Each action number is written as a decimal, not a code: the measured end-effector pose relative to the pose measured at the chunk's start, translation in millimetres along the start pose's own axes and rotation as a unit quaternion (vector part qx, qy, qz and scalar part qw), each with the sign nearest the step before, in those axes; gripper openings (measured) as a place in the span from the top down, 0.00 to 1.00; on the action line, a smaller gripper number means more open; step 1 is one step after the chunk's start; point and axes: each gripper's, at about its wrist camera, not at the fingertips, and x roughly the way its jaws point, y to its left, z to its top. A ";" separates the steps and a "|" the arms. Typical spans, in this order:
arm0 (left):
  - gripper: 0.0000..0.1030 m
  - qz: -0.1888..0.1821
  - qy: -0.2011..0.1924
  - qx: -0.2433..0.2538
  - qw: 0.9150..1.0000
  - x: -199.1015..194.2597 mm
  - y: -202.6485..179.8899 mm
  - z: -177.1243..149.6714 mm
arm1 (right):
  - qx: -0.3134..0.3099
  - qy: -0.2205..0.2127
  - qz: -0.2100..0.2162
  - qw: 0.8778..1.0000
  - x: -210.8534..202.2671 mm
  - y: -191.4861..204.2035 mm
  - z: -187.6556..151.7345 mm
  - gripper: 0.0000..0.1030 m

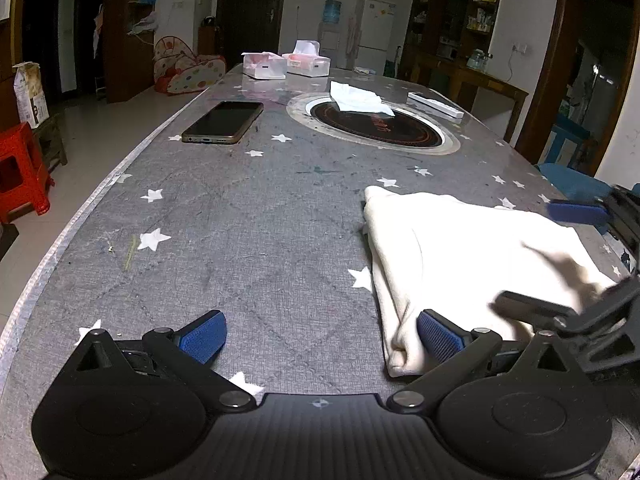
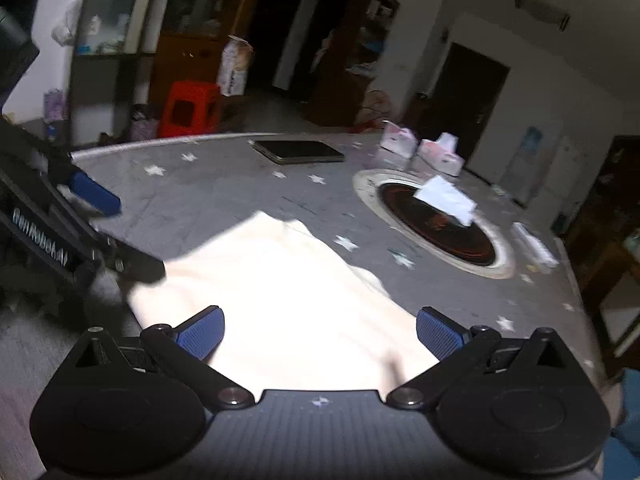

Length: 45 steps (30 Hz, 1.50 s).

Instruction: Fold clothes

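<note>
Currently the cream folded cotton garment lies on the grey star-printed tablecloth, at 3 o'clock in the left wrist view. Left gripper: jaws wide apart, holding nothing; its right pad touches the garment's near folded edge. Right gripper: jaws wide apart, empty, over the cloth; view blurred. Judgement: the fold looks nearly done. To finish well, pinch both near corners at once, lift low, lay edge on edge. Black smartphone at 11 o'clock, white crumpled tissue at 12, well apart.
</note>
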 end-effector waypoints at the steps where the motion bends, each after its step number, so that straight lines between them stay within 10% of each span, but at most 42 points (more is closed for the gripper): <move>1: 0.00 0.000 0.000 0.000 1.000 0.1 0.0 0.1 | -0.008 0.005 -0.010 1.000 -2.4 0.8 -5.1 0.00; 45: 0.00 -0.001 0.001 0.004 1.000 2.3 0.6 2.0 | 0.110 0.071 -0.172 0.976 -50.4 -72.2 -81.2 0.00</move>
